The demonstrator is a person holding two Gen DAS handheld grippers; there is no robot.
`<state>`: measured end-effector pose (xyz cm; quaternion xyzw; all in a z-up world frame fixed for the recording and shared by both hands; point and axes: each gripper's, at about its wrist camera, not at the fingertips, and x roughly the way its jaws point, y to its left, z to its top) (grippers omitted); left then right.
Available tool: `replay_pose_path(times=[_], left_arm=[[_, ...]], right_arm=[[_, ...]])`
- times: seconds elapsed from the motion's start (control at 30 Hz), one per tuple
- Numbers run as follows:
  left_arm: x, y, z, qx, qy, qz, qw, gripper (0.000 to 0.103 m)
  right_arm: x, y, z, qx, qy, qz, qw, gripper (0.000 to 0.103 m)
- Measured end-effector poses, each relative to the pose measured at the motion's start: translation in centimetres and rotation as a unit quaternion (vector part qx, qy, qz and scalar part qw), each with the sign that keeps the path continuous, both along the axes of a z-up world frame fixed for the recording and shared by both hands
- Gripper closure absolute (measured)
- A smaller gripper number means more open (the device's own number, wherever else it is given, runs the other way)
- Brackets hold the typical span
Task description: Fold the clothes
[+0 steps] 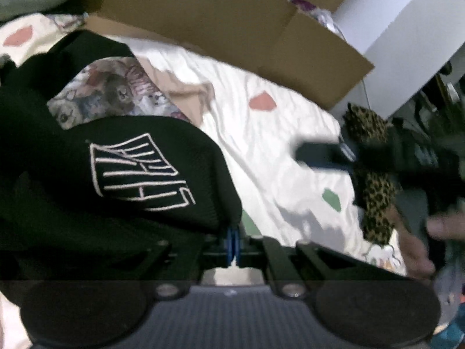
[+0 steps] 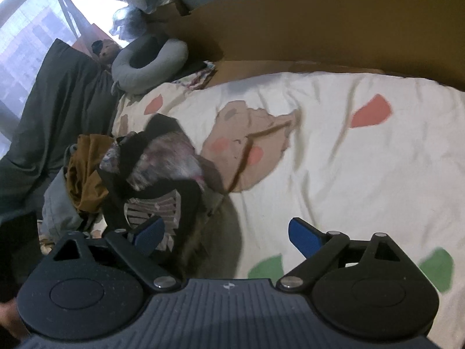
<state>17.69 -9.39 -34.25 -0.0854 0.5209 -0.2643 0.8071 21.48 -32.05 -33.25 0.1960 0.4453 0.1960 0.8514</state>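
Garment (image 1: 122, 171) edge hidden inside left gripper (image 1: 232, 244).

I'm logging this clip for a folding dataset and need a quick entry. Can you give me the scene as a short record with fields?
Surface: white bedspread with coloured patches
Garment in work: black shirt with a white line print
Left claw: shut on the black shirt's edge
Right claw: open, holding nothing, above the bedspread
Other clothes: mustard garment in the pile beside the shirt
Background: cardboard box, grey neck pillow
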Motion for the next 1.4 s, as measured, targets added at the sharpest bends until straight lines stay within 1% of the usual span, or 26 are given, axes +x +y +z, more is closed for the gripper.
replay_pose_path(times=[0.13,0.23,0.3,0.47,0.53,0.57,0.6,0.63,0.67,0.7,0.77,0.83,0.9,0.97,1.0,1.07,1.13,1.2,1.33,1.4], left_arm=[[-1.1,-1.1,-0.4,-0.007,0.017,-0.027,0.9995,0.101],[-1.7,-1.8,-0.7,-0.007,0.024,-0.039,0.9989,0.101],[-1.9,-2.0,-0.8,-0.007,0.027,-0.045,0.9986,0.101],[-2.4,-1.9,-0.9,-0.006,0.030,-0.050,0.9983,0.101],[-2.3,-2.3,-0.9,-0.005,0.031,-0.050,0.9983,0.101],[-2.4,-2.3,-0.9,-0.004,0.032,-0.050,0.9982,0.101],[-2.5,-2.3,-0.8,-0.003,0.032,-0.051,0.9982,0.101],[-2.6,-2.2,-0.8,-0.002,0.032,-0.051,0.9982,0.101],[-2.7,-2.2,-0.8,-0.002,0.033,-0.051,0.9982,0.101],[-2.8,-2.1,-0.8,-0.001,0.034,-0.050,0.9982,0.101],[-3.0,-2.1,-0.9,0.003,0.034,-0.049,0.9983,0.101],[-3.2,-1.8,-0.8,0.006,0.033,-0.045,0.9984,0.100],[-2.9,-1.3,-0.8,0.005,0.037,-0.036,0.9987,0.100],[-2.7,-1.0,-0.6,0.002,0.042,-0.030,0.9987,0.096],[-2.5,-0.7,-0.4,0.001,0.041,-0.025,0.9988,0.093],[-2.1,0.0,0.0,-0.004,0.037,-0.017,0.9992,0.082],[-2.0,0.7,0.5,-0.010,0.030,-0.011,0.9994,0.066],[-2.1,1.4,0.8,-0.011,0.020,-0.006,0.9997,0.058],[-1.7,2.1,1.9,-0.012,0.000,0.004,0.9999,0.048],[-1.4,2.9,2.4,-0.007,-0.007,0.020,0.9998,0.046]], right_arm=[[2.3,1.6,-0.6,-0.011,-0.003,0.031,0.999,0.009],[3.1,2.0,-1.5,-0.008,0.007,0.037,0.999,0.010],[3.7,2.2,-2.1,-0.007,0.014,0.039,0.999,0.016],[4.4,2.5,-4.4,0.007,0.046,0.033,0.998,0.019],[4.6,2.9,-5.3,0.011,0.059,0.040,0.997,0.024],[4.7,3.2,-5.8,0.015,0.066,0.048,0.997,0.034],[4.7,3.4,-6.1,0.022,0.071,0.055,0.996,0.054],[4.7,3.5,-6.3,0.030,0.076,0.062,0.995,0.067],[4.7,3.7,-6.6,0.037,0.080,0.068,0.994,0.096],[4.5,3.6,-6.6,0.037,0.079,0.071,0.994,0.101],[3.9,3.3,-6.1,0.037,0.065,0.069,0.995,0.102],[3.6,2.6,-5.6,0.039,0.061,0.059,0.996,0.102],[3.4,1.5,-5.1,0.045,0.060,0.037,0.997,0.102],[3.0,0.1,-4.6,0.060,0.063,0.004,0.996,0.102],[2.7,-0.4,-4.3,0.063,0.062,-0.008,0.996,0.102],[2.2,-1.4,-3.4,0.063,0.055,-0.026,0.996,0.102],[1.7,-2.4,-2.8,0.063,0.049,-0.040,0.996,0.102],[1.1,-3.2,-2.2,0.062,0.045,-0.053,0.996,0.103],[-0.2,-4.5,-1.3,0.061,0.042,-0.072,0.995,0.103],[-0.9,-5.1,-1.0,0.071,0.049,-0.089,0.992,0.103]])
